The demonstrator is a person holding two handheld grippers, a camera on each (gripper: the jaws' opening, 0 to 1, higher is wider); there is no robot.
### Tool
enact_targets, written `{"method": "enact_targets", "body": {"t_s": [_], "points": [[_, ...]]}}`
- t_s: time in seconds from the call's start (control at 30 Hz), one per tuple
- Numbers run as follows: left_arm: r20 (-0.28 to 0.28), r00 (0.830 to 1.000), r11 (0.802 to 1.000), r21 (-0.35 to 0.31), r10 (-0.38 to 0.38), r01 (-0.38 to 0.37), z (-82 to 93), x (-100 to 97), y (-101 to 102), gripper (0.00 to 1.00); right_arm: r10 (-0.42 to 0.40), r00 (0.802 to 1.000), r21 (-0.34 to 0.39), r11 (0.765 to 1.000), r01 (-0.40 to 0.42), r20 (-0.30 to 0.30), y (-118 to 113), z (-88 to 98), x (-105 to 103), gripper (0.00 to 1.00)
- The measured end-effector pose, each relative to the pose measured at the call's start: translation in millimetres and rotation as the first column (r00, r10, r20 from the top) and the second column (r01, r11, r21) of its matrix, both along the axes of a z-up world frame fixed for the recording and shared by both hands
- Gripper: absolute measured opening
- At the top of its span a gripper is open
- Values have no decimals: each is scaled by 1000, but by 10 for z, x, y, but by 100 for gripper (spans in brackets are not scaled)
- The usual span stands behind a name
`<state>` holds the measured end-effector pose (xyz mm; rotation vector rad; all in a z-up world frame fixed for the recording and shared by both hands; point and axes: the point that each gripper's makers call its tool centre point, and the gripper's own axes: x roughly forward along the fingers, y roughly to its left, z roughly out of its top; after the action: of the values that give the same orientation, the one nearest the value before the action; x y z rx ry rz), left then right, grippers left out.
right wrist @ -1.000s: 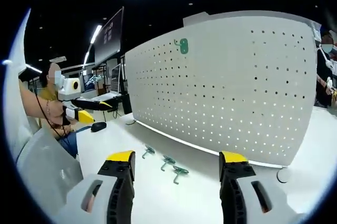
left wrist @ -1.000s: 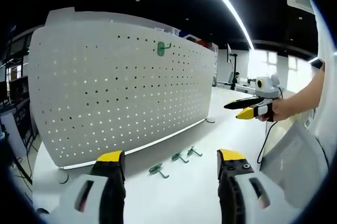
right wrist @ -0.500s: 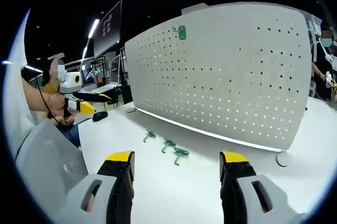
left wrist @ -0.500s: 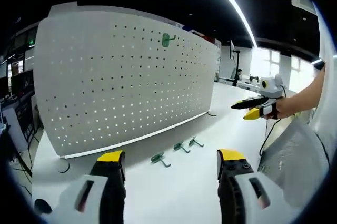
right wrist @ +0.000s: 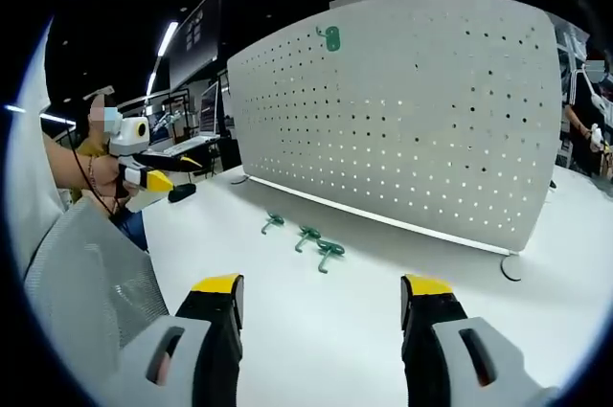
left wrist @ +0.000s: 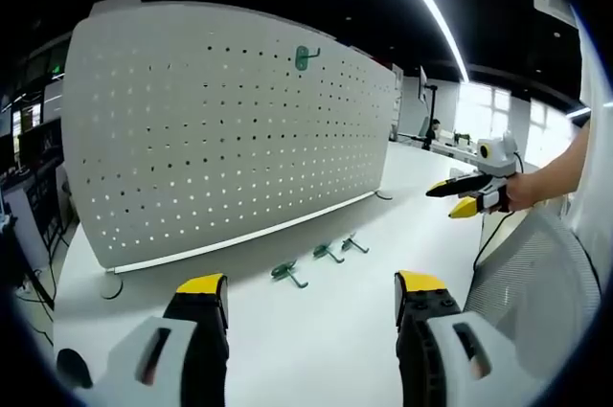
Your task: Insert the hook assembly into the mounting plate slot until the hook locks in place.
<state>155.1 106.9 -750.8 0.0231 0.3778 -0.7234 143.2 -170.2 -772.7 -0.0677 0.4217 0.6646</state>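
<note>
Bright ceiling strip, dim room, fisheye warp

**Materials and finishes**

Matt white perforated board [left wrist: 230, 129], apparently painted sheet metal; smooth, faintly sheened white tabletop [right wrist: 316, 321]; green-coated hooks [right wrist: 308, 237] — looking like metal; glossy yellow tips on matt black jaws.

Open-plan lab or office: dark ceiling, strip light [left wrist: 421, 5], monitors [right wrist: 196, 57], white counter [left wrist: 316, 330], standing pegboard [left wrist: 230, 129], mesh chair [right wrist: 91, 282].

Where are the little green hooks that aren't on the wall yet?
Three loose green hooks lie in a row on the white table, just before the pegboard's bottom edge, ahead of both open grippers.
</note>
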Motion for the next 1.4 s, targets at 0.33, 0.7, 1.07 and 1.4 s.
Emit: {"method": "enact_targets", "body": {"t_s": [0.33, 0.7, 1.07, 1.4], "points": [[-15, 1000, 1000, 4, 7, -7, -44, -20, 13, 73, -2, 1000, 1, 1000, 2, -20, -23, -55, -40, 65], [-16, 1000, 1000, 2, 5, -5, -21, 16, 17, 72, -2, 1000, 4, 1000, 2, -25, -22, -65, -45, 65], [-27, 997, 990, 119, -76, 79, -110, 205, -93, 71, 9, 1000, 10, 1000, -9, -15, 8, -29, -45, 65], [-55, 987, 968, 193, -150, 158, -224, 334, -212, 71, 15, 1000, 12, 1000, -15, -20, 17, -35, -71, 65]]}}
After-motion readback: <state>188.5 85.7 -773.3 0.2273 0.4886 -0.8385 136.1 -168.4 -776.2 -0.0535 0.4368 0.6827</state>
